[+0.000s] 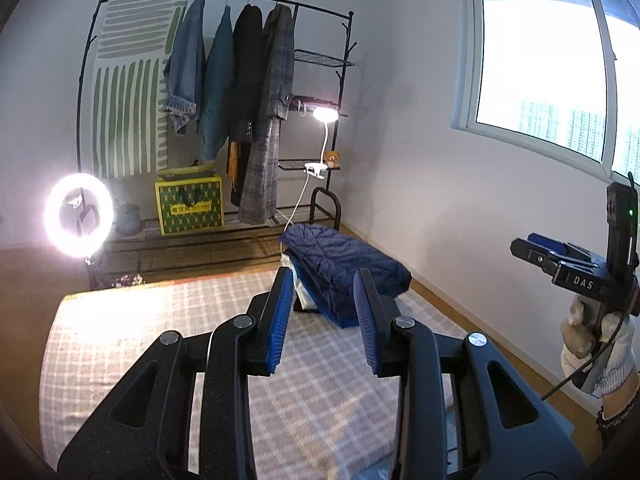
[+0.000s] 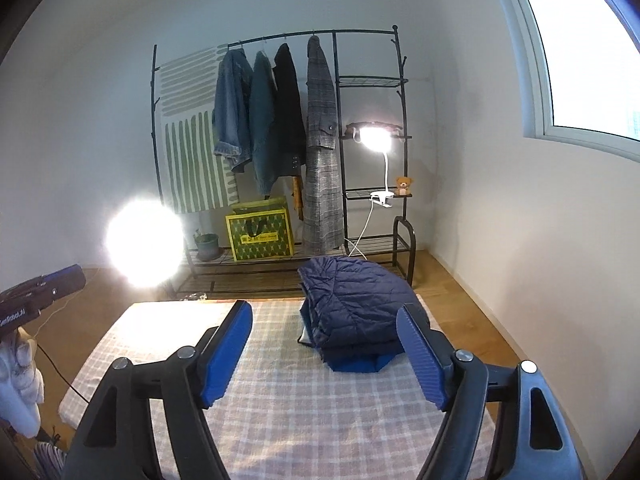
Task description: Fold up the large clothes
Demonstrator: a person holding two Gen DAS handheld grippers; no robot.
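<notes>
the left gripper (image 1: 326, 316) is a black plastic frame with silver round screws and ribbed blue pads. the right gripper (image 2: 326, 354) matches it, its side lettered "das" in white, with a thin black cable trailing. the right hand (image 1: 600, 344) wears a white knit glove.

Four hanging coats (image 2: 280, 120), two lamps (image 2: 374, 136)
</notes>
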